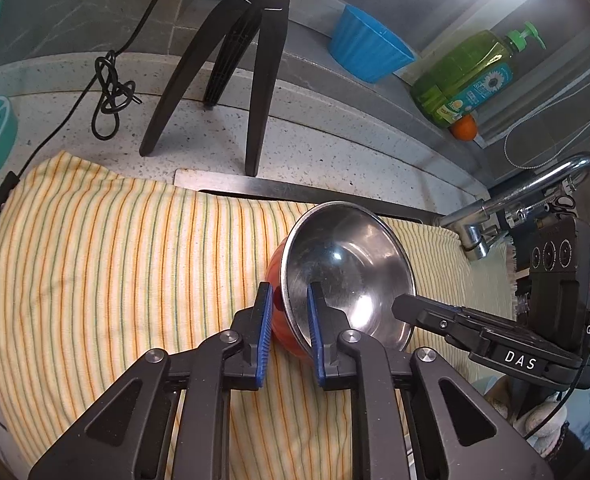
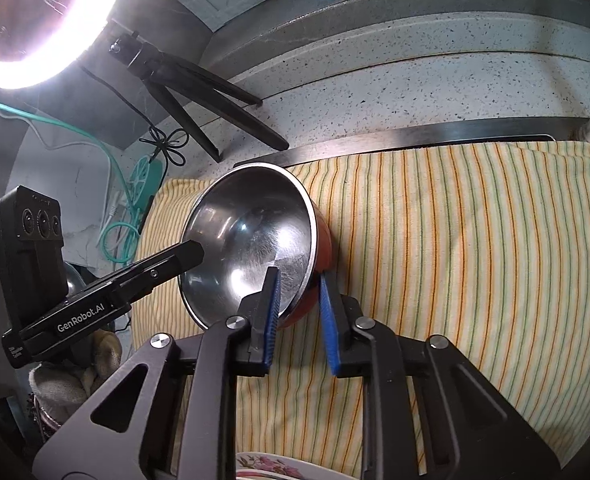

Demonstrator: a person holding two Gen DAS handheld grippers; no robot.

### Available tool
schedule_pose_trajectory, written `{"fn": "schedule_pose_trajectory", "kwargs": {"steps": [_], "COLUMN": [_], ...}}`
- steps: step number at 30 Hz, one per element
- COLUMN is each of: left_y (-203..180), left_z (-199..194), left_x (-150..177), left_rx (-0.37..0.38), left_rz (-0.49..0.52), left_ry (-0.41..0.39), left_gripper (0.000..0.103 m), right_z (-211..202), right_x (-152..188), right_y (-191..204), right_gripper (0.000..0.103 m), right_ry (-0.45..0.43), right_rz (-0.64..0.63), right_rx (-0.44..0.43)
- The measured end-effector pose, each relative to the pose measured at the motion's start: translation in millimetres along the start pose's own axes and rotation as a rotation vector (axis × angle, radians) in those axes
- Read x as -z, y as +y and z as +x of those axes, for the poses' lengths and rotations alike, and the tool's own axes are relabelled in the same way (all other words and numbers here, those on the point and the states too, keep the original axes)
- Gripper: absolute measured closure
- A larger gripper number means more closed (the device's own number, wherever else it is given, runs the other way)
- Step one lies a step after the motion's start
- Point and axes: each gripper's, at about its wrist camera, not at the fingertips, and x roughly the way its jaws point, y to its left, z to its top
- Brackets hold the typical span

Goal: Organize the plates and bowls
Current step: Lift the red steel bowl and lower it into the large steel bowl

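A steel bowl with a red outside is held tilted above the striped cloth. My left gripper is shut on its rim, one pad inside and one on the red wall. My right gripper is shut on the opposite rim of the same bowl, one pad inside and one outside. The right gripper shows in the left wrist view, and the left gripper in the right wrist view. A flowered plate peeks in at the bottom edge of the right wrist view.
The cloth covers a sink with a steel rim. A black tripod stands behind on the speckled counter. A blue bowl, green soap bottle, and orange sit on the ledge. A faucet is at right.
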Motion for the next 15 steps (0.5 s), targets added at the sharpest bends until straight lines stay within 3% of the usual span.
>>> {"fn": "schedule_pose_trajectory", "kwargs": {"steps": [15], "left_y": [-14.1], "left_z": [-23.8], "left_x": [17.0], "left_rx": [-0.022], "left_rz": [0.058], "left_ry": [-0.049], "left_gripper": [0.088], "right_z": [-17.6], "right_x": [14.1], "right_y": [12.7], "right_gripper": [0.085], "right_ry": [-0.009], "right_rz": [-0.051], "right_rx": [0.011]}}
